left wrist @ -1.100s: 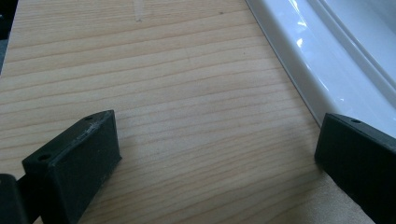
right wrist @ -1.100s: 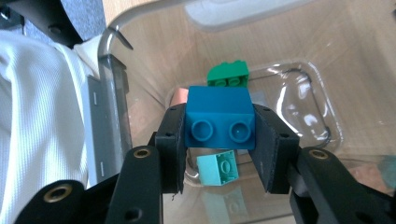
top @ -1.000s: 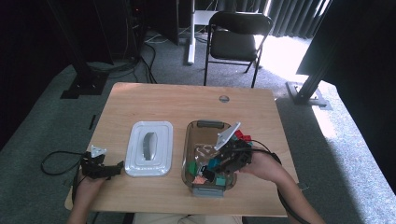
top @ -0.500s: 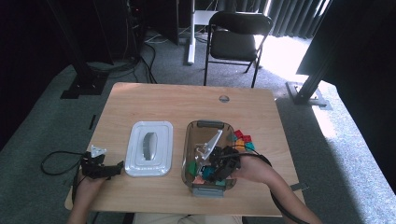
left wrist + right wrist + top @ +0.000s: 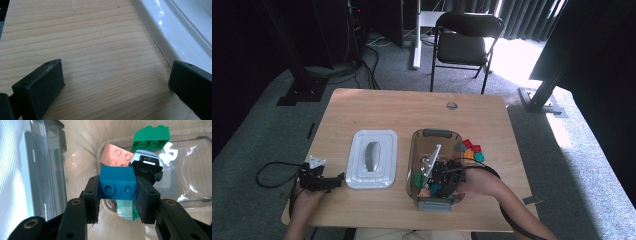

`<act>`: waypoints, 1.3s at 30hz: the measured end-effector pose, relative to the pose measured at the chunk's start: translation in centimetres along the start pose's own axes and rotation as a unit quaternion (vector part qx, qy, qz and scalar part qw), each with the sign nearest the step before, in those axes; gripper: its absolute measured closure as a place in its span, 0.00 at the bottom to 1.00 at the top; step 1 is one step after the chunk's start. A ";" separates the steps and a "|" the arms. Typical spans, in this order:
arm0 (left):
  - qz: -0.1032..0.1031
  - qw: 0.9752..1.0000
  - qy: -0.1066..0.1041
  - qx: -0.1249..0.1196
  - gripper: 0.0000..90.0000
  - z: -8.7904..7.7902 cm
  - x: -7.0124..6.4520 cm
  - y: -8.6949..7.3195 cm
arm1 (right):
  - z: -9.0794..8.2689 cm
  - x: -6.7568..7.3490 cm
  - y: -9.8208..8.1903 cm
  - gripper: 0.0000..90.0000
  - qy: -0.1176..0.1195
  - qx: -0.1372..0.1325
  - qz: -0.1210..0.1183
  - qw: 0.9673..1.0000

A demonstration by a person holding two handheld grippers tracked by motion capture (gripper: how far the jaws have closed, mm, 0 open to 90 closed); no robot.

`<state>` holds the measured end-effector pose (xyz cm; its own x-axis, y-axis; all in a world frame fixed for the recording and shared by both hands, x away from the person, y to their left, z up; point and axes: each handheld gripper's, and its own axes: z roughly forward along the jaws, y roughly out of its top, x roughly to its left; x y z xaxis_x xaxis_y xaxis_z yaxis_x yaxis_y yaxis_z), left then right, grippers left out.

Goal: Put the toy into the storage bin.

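Since the earlier frame the right gripper [image 5: 443,181] had dropped from above the loose bricks at the bin's right edge down into the clear bin [image 5: 422,136], carrying its load along. Its jaws were clamped on a blue brick [image 5: 117,186], one pad on each short end, so the brick's long axis ran straight across from jaw to jaw, studs facing the camera. The brick hung just above the bin floor, with a pink brick [image 5: 115,155], a green brick [image 5: 151,138] and a small toy car [image 5: 146,166] lying just beyond it and a pale teal piece [image 5: 126,210] underneath. By my read, a release here would let it fall among them. The left gripper [image 5: 319,181] rested on the table [image 5: 87,47], jaws apart and holding nothing, the white lid [image 5: 180,32] just beside one jaw; the right hand was plainly nearer the bin.
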<state>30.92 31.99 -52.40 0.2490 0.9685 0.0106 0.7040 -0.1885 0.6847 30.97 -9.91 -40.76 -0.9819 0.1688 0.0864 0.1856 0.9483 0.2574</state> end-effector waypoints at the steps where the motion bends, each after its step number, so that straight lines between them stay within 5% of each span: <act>1: 0.000 1.000 0.000 0.000 0.01 0.0 0.0 0.0 | 0.1 -0.1 0.1 0.65 -0.003 0.005 -0.001 1.000; 9: 0.000 1.000 0.000 0.000 0.01 0.0 0.0 0.0 | 1.0 -0.3 0.5 0.65 0.019 0.031 -0.006 0.999; 21: 0.000 1.000 0.000 0.000 0.01 0.0 0.0 0.0 | 1.3 -0.7 0.5 0.61 0.028 0.036 0.001 0.999; 31: 0.000 1.000 -0.001 0.000 0.01 0.0 0.0 0.0 | -0.2 -1.2 0.1 0.53 0.016 -0.013 0.034 0.999; 39: 0.000 1.000 0.000 0.001 0.01 0.0 0.0 0.0 | -2.4 -2.1 -1.4 0.49 -0.005 -0.065 0.082 0.994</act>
<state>30.91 31.99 -52.40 0.2493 0.9684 0.0100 0.7047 -0.1885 0.6840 32.84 -12.20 -39.01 -0.9381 0.3218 0.1278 0.3462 0.8648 0.3636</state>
